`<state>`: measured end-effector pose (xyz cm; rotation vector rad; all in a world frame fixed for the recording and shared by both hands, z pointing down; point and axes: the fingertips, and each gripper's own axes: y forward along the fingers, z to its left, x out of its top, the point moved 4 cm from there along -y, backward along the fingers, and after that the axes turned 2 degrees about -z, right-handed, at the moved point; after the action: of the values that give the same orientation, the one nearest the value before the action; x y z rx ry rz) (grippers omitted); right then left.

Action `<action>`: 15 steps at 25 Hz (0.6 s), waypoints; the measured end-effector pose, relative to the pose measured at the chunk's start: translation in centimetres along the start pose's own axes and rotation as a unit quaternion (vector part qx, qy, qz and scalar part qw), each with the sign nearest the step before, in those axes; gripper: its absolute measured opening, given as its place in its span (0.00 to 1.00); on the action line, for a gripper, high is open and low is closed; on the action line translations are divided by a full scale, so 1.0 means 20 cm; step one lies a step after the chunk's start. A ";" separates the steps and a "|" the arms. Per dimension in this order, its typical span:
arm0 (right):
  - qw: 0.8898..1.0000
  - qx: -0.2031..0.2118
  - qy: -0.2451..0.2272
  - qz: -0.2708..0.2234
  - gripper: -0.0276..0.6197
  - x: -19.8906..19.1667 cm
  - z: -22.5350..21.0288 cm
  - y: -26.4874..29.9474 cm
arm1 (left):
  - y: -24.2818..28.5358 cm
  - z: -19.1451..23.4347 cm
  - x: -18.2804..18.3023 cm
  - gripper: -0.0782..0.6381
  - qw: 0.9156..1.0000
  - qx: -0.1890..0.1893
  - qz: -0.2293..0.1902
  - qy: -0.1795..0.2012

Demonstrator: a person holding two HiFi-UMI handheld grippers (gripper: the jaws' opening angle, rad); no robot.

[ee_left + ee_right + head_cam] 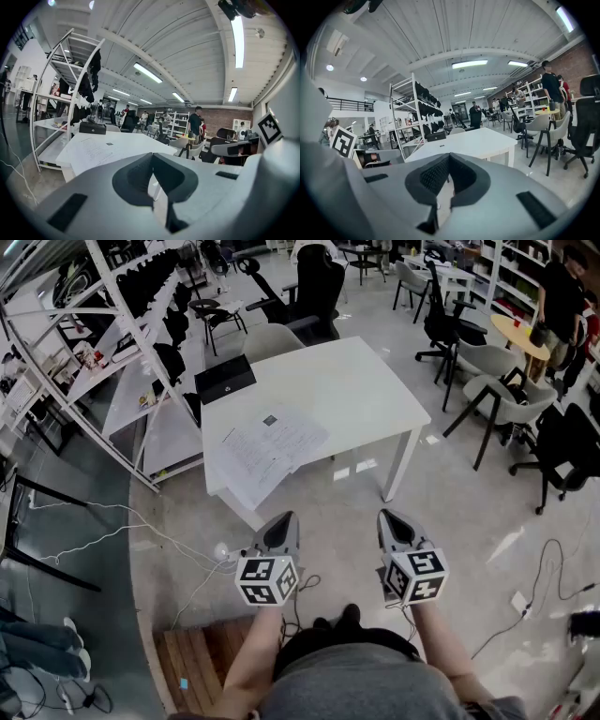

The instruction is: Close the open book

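Observation:
The open book (267, 448) lies flat on the front left part of the white table (361, 381), its white printed pages spread and hanging a little over the near edge. In the left gripper view the book (93, 151) is ahead and to the left. Both grippers are held side by side in front of the table, short of its near edge and clear of the book. My left gripper (281, 521) (152, 155) is shut with nothing in it. My right gripper (392, 518) (449, 155) has its jaws together too, also holding nothing.
A black case (225, 378) sits at the table's far left corner. A white shelving rack (122, 343) runs along the left. Office chairs (506, 395) stand to the right and behind the table. Cables (122, 540) trail over the floor, and a wooden platform (202, 667) lies by my feet.

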<state>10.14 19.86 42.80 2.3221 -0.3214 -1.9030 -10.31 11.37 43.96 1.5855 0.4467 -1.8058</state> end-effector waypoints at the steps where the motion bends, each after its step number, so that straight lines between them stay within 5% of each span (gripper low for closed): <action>1: 1.000 0.001 0.000 -0.001 0.05 0.00 -0.01 0.00 | 0.01 -0.01 0.00 0.12 1.000 0.001 -0.001 0.001; 15: 1.000 0.007 0.010 -0.012 0.05 0.01 -0.13 0.02 | 0.06 -0.01 0.00 0.12 1.000 0.021 -0.013 -0.002</action>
<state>12.64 19.34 43.15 2.3624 -0.3061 -1.8932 -9.27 10.60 44.17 1.6120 0.4322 -1.8489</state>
